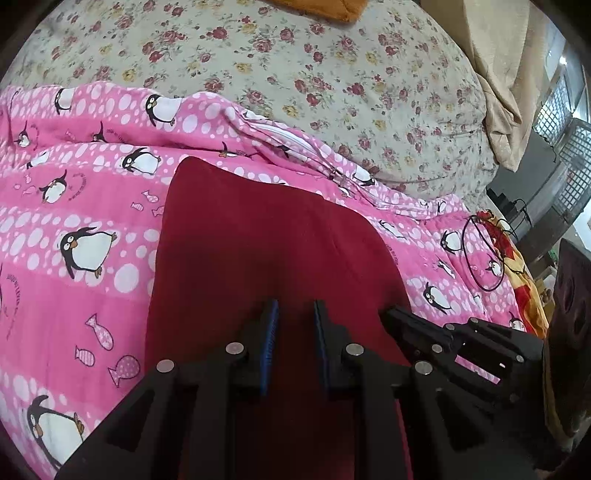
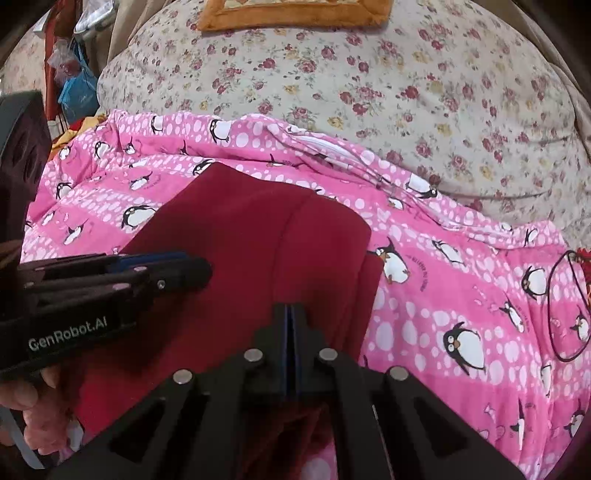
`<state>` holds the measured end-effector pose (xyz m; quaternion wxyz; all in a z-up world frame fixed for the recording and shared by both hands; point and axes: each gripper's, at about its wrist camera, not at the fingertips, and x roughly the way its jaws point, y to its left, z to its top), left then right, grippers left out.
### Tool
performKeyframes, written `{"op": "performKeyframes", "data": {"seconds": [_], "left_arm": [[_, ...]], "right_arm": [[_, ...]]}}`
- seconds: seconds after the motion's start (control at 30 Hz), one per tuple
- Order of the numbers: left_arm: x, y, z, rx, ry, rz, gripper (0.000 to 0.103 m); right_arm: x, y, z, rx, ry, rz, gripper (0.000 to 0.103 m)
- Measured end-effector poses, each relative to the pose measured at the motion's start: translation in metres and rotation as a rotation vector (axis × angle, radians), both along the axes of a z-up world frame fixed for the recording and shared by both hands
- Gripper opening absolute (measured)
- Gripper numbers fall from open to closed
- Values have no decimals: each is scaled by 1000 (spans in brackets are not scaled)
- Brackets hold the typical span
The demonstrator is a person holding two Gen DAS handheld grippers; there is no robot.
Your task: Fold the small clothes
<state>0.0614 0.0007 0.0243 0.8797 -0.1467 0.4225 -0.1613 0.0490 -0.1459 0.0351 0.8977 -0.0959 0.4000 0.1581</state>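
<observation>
A dark red garment [image 1: 258,229] [image 2: 240,229] lies spread on a pink penguin-print blanket [image 1: 74,295] [image 2: 443,295], its far edge straight and a fold line running down its right part. My left gripper [image 1: 295,310] [image 2: 207,271] sits over the garment's near part, with red cloth filling the narrow gap between its blue pads. My right gripper [image 2: 290,310] [image 1: 389,314] is close beside it on the right, near the garment's right edge. Its pads are pressed together and red cloth is bunched under them.
A floral bedsheet [image 1: 332,74] [image 2: 406,92] covers the bed beyond the blanket. An orange-edged cushion [image 2: 295,14] lies at the far side. A black cord loop [image 1: 480,254] [image 2: 565,306] rests on the blanket at the right. A person's hand [image 2: 29,398] holds the left gripper.
</observation>
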Motion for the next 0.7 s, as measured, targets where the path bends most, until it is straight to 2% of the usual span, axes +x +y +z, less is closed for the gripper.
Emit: {"op": "performKeyframes", "data": {"seconds": [0.13,0.23,0.27,0.3,0.4,0.5,0.7], "left_arm": [[3,0,0,-14,22,4,0],[5,-3,2,-39,24,-31,18],[5,-7,4,-36,17,-54,28],[5,-10,5,-30,11,-70,38],[2,-24,7,14,-18,-112,55],[-1,-31,8,51,-47,-109,58],[2,-28,8,12,-37,-69,61]], "right_arm": [[-1,4,0,-26,-7,-4,2],[-2,6,0,-40,-11,-9,2],[-2,6,0,-39,-9,-13,2],[-1,6,0,-37,-7,-15,2],[-1,6,1,-35,-3,-19,2],[-1,6,1,-35,0,-22,2],[1,2,2,3,16,-26,3]]}}
